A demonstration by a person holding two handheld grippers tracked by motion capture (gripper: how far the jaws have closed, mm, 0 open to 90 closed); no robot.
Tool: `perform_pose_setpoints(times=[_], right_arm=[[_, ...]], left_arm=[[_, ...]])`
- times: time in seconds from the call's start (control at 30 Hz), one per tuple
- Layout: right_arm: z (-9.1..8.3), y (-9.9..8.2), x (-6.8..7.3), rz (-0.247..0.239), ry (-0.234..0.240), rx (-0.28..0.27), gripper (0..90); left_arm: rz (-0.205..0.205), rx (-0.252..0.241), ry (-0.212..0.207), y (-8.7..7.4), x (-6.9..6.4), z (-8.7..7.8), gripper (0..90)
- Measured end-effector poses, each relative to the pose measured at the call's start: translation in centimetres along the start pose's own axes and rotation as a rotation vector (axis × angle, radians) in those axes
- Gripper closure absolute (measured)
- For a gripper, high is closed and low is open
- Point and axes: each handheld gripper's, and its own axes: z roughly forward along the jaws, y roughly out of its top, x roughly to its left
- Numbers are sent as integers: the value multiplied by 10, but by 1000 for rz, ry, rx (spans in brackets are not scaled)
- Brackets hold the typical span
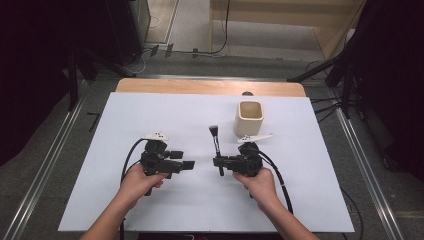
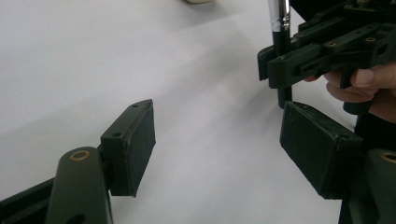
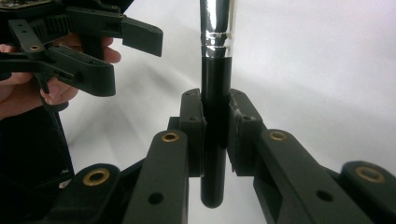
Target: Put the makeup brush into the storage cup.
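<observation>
Your right gripper (image 1: pixel 218 161) clenched the black handle of a makeup brush (image 1: pixel 215 141) near the table's (image 1: pixel 100 200) middle; your left gripper (image 1: pixel 189 164) stood released beside it. Farther back sat a cream cup (image 1: pixel 249 118).

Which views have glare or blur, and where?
High view: sharp, even light, dark edges. Left gripper view: table blown out white, right gripper and hand soft. Right gripper view: glare on brush ferrule, left gripper slightly soft.

Brush (image 3: pixel 215 70) head cut off by top edge in right gripper view; cup (image 2: pixel 196 1) barely visible at top edge in left gripper view.
</observation>
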Motion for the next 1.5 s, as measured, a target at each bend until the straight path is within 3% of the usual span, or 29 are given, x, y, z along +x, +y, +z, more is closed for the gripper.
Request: perform_pose_setpoints(times=[0.37, 0.53, 0.63, 0.9, 1.2, 1.4, 1.5], right_arm=[[-2, 1, -2, -16, -7, 6, 800], [-2, 2, -3, -22, -15, 3, 800], [-3, 3, -4, -25, -17, 6, 800], [-6, 5, -6, -29, -23, 0, 800], [-10, 8, -8, -34, -29, 0, 800], [-13, 11, -9, -49, -42, -2, 800], [-15, 12, -10, -45, -43, -7, 800]], left_arm=[[53, 8, 47, -8, 1, -6, 267], [108, 22, 35, -11, 1, -9, 234], [113, 36, 51, -13, 2, -10, 235], [178, 70, 89, -18, 4, -16, 237], [203, 76, 117, -24, 8, -23, 237], [244, 81, 130, -31, 11, -30, 238], [237, 93, 137, -33, 12, -31, 238]])
